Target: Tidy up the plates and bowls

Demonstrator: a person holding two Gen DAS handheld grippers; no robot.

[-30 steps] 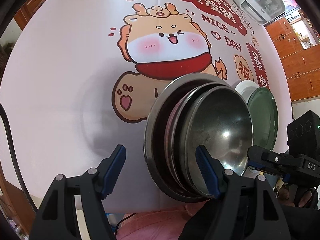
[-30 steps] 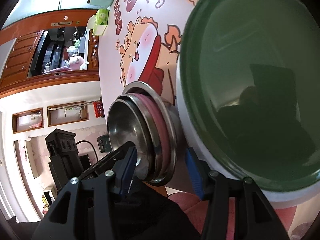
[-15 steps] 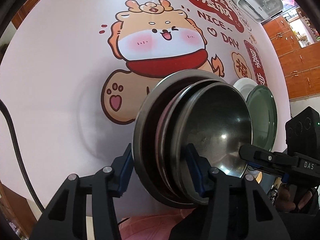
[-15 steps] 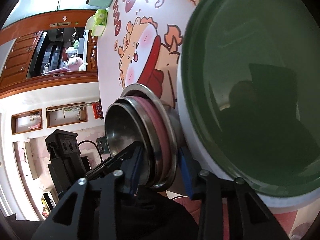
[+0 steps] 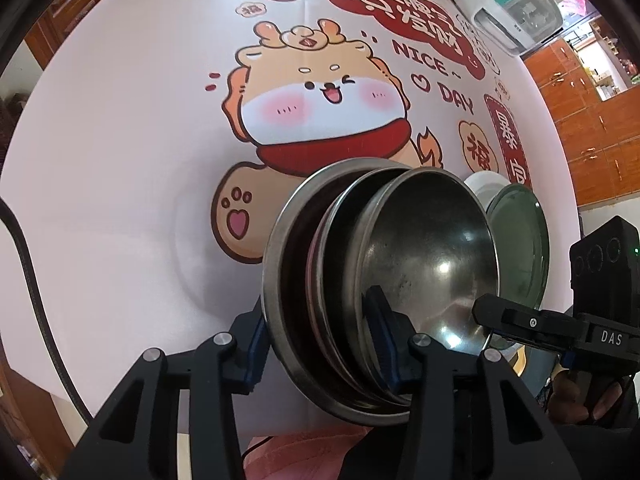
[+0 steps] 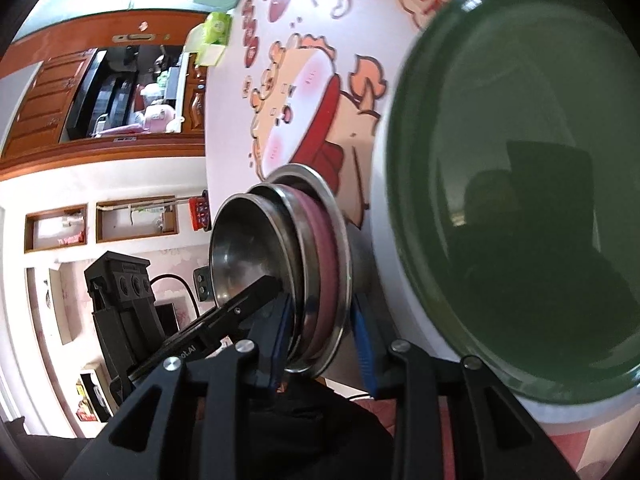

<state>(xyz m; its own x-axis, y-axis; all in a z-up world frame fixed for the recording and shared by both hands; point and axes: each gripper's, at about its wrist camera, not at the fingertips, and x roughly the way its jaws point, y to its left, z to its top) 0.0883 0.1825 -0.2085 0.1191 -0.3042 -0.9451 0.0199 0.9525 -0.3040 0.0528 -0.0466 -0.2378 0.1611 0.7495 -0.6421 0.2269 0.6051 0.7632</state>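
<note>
The tabletop point(image 5: 120, 160), covered with a white cartoon-dog cloth, carries everything, and the dishes sit near its front edge, probably so both hands can reach them. Largest of them is the one green plate point(image 6: 516, 184), white underneath, lying flat just beside the stack, likely waiting its turn. Next comes the stack of bowls point(image 5: 380, 276): I count three steel rims nested by size, with a pinkish dish between them, so four pieces as far as I can tell. Nesting them this way lets the whole lot be lifted as one. The left hand-held gripper point(image 5: 316, 336) is closed down onto the near rim of the stack, one finger outside the widest bowl, the other inside the smallest. The right hand-held gripper point(image 6: 320, 330) pinches the same stack from the other side, its fingers drawn in around the rims, so the load seems shared for a steady lift.
</note>
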